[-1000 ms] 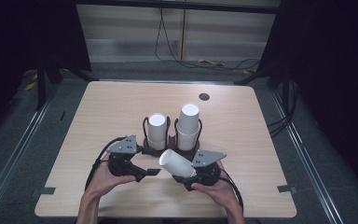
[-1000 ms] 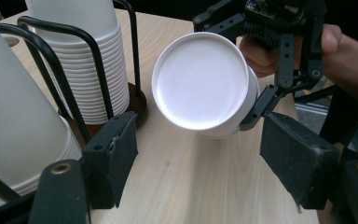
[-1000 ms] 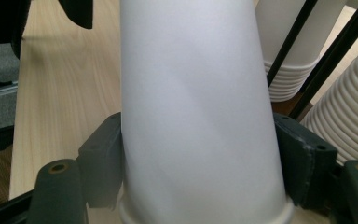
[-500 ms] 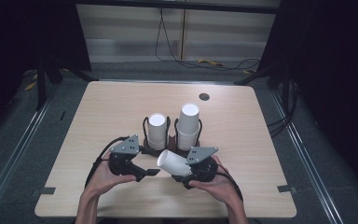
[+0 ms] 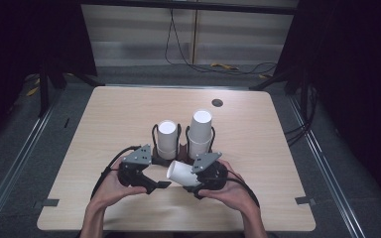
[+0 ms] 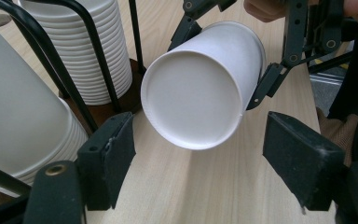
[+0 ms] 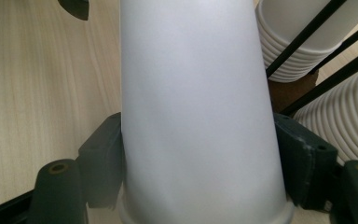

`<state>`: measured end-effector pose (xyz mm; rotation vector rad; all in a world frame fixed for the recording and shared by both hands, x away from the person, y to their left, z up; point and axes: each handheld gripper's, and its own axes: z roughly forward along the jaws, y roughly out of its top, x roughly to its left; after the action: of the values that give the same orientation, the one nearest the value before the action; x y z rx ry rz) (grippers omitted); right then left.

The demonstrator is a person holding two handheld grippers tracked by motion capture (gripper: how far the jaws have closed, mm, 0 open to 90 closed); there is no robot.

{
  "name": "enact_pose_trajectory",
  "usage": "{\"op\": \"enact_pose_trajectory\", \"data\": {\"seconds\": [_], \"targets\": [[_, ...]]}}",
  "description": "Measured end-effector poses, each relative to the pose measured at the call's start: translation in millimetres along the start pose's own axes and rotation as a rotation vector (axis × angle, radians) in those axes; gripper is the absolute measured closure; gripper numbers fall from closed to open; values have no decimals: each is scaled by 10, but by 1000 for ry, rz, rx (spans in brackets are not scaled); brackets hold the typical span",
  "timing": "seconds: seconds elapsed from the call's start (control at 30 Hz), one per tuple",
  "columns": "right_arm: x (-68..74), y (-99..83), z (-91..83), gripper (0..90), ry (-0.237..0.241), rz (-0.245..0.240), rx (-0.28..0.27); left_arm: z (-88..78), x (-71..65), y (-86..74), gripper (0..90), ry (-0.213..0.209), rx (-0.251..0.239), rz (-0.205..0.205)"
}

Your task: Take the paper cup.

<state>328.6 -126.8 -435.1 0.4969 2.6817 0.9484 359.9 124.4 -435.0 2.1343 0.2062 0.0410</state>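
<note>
A single white paper cup lies on its side above the table, its flat bottom pointing at my left gripper. My right gripper is shut on the cup's wall near the rim, one pad on each side. My left gripper stands open just left of the cup. In the left gripper view its pads flank the cup's bottom without touching it.
Two stacks of white cups stand upside down in black wire holders just behind the grippers, close to the jaws. A small dark hole sits at the table's far right. Bare wood surrounds the holders.
My right gripper has carried the cup slightly to the left, closer to the open left gripper. The left gripper has hardly moved.
</note>
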Motion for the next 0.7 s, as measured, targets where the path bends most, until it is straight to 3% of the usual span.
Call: {"op": "enact_pose_trajectory", "data": {"seconds": [0.23,0.33,0.4,0.6,0.7], "targets": [[-43,51,-8,263,7,-20,37,-16,20,5,251,0,30,-12],[-55,74,-7,262,9,-22,52,-18,24,2,244,39,31,-22],[-59,87,7,263,8,-33,73,-18,22,4,243,39,25,-26],[-69,104,50,263,20,-49,110,3,22,5,255,22,38,-23],[-66,120,58,262,11,-58,133,18,64,23,246,-22,76,-49]]}}
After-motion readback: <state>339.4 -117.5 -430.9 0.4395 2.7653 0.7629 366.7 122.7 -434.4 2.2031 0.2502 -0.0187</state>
